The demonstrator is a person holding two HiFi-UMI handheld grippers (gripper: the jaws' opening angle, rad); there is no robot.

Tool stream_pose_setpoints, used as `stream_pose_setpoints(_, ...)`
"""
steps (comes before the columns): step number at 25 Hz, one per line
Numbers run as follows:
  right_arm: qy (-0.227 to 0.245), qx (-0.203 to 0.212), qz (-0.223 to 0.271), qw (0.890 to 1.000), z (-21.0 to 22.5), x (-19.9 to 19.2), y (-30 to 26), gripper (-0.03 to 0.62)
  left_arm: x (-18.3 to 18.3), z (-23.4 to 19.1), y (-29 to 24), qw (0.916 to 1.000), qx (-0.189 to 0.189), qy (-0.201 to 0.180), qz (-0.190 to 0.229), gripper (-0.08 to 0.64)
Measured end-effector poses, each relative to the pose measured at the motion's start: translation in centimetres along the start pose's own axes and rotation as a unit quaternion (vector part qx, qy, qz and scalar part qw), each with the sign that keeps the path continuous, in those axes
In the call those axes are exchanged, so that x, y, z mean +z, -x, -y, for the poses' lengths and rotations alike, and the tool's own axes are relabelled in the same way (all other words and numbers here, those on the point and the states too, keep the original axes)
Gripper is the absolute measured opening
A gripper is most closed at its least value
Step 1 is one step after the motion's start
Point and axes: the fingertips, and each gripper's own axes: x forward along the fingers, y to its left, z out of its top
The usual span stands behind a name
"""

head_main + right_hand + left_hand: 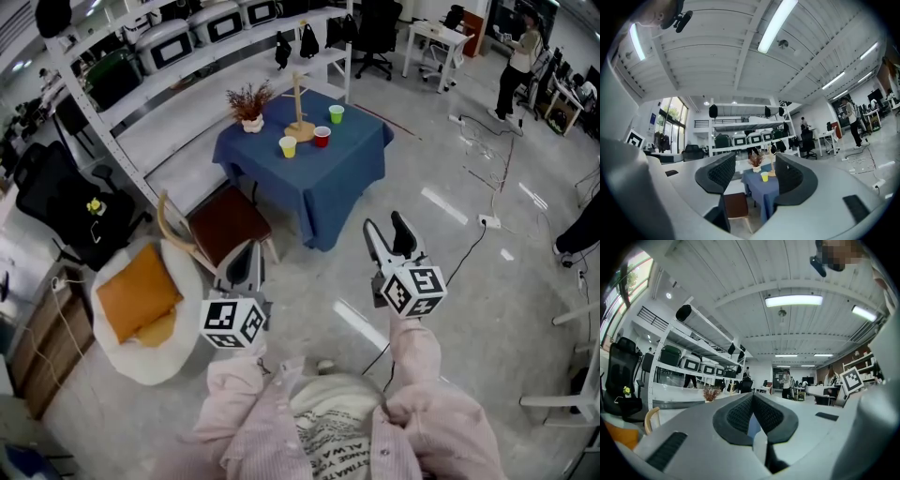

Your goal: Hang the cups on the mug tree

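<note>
On the table (349,183) well ahead of closed left claw (753,398) and open right claw (385,228), cups (322,137)

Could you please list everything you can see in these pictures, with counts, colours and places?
table: one, blue cloth, mid-floor beside the shelving
mug tree: one, wooden, on the table
cups: three, yellow cup, red cup, green cup, on the table near the mug tree
dried plant: one, reddish-brown, white pot, on the table left of the mug tree
chair: one, brown seat, by the table
cushion: one, orange, lower left
shelving: one, white, left side
left hand-held gripper: one, grey, jaws together, empty
right hand-held gripper: one, grey, jaws apart, empty
</note>
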Motion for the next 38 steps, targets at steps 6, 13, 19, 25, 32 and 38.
stream_pose_setpoints(6,-0.011,0.008,-0.015,1.000,0.8,-0.9,-0.5,0.233,-1.2,0.3,-0.3,0.9999,0.008,0.007,-0.013,-0.002)
stream_pose_setpoints(13,-0.008,0.006,-0.029,1.000,2.2,-2.4,-3.2,0.232,-2.0,-1.2,-2.9,0.9997,0.014,0.014,-0.014,-0.002)
stream_pose_setpoints(19,-0.002,0.011,-0.038,0.999,3.6,-3.1,-8.1,0.232,-2.8,-3.5,-7.8,0.9995,0.013,0.024,-0.018,-0.002)
stream_pose_setpoints(25,-0.008,0.011,-0.053,0.999,5.8,-4.8,-14.6,0.212,-3.9,-6.6,-14.8,0.9989,0.003,0.033,-0.033,-0.002)
stream_pose_setpoints(32,-0.022,0.019,-0.070,0.997,7.1,-6.5,-22.8,0.212,-4.9,-11.0,-21.1,0.9975,0.006,0.043,-0.056,-0.003)
stream_pose_setpoints(38,-0.024,0.028,-0.072,0.997,7.7,-7.3,-28.0,0.213,-5.0,-14.4,-25.6,0.9970,0.007,0.046,-0.062,-0.002)
